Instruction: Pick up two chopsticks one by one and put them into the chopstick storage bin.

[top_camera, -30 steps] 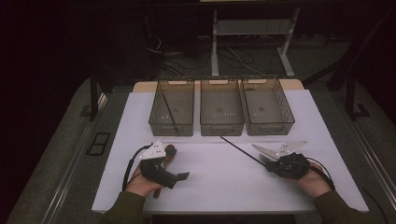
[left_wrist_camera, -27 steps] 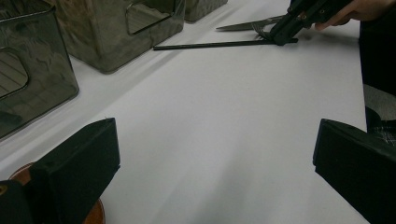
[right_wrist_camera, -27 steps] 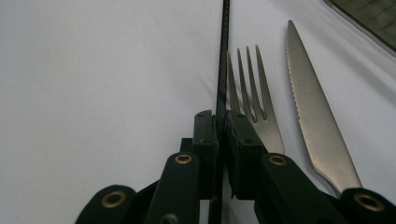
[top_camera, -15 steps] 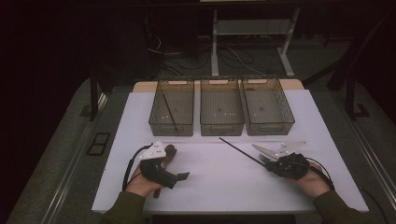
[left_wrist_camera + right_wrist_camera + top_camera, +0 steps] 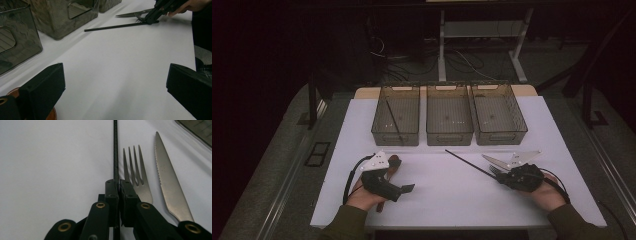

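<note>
My right gripper (image 5: 118, 181) is shut on a thin black stick (image 5: 115, 150) that runs straight ahead over the white table. From above, the black stick (image 5: 467, 164) points up and left from the right gripper (image 5: 499, 176). Right beside the jaws lie a steel fork (image 5: 136, 175) and a serrated knife (image 5: 170, 180). My left gripper (image 5: 115, 80) is open above bare table, its jaws far apart. In the high view the left gripper (image 5: 404, 175) sits at the front left, over a brown wooden piece (image 5: 394, 162).
Three smoky clear bins stand in a row at the back: left (image 5: 377, 120), middle (image 5: 449, 137), right (image 5: 514, 120). A second black stick (image 5: 393, 120) leans inside the left bin. The white table top (image 5: 442, 200) ends close in front of both hands.
</note>
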A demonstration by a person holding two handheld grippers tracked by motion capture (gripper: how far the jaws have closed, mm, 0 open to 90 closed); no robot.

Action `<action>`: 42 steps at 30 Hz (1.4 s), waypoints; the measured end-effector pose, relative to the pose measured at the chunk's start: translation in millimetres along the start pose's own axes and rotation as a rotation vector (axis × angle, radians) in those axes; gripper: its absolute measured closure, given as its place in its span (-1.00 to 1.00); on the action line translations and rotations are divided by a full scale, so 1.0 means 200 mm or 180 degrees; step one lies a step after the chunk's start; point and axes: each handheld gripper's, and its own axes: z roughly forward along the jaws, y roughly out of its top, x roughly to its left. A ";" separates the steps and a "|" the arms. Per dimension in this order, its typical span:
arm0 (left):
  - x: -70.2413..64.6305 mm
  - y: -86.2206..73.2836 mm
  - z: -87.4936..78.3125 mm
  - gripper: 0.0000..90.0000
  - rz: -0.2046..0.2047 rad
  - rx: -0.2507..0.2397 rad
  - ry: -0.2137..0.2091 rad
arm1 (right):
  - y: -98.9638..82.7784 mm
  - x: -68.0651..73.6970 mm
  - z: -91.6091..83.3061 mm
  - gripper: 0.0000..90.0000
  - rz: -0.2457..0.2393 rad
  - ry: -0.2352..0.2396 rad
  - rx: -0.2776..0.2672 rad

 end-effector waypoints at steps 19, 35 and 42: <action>0.00 0.00 0.00 -0.97 0.0011 0.0015 0.0004 | 0.06 0.01 -0.14 0.89 0.0012 0.0256 -0.0575; 0.00 0.00 0.01 -0.97 0.0007 0.0025 0.0011 | 0.19 -0.02 -0.24 0.88 0.0022 0.0343 -0.1037; 0.00 0.00 0.01 -0.99 -0.0019 0.0007 0.0012 | 0.27 -0.06 -0.27 0.89 0.0069 0.0289 -0.1152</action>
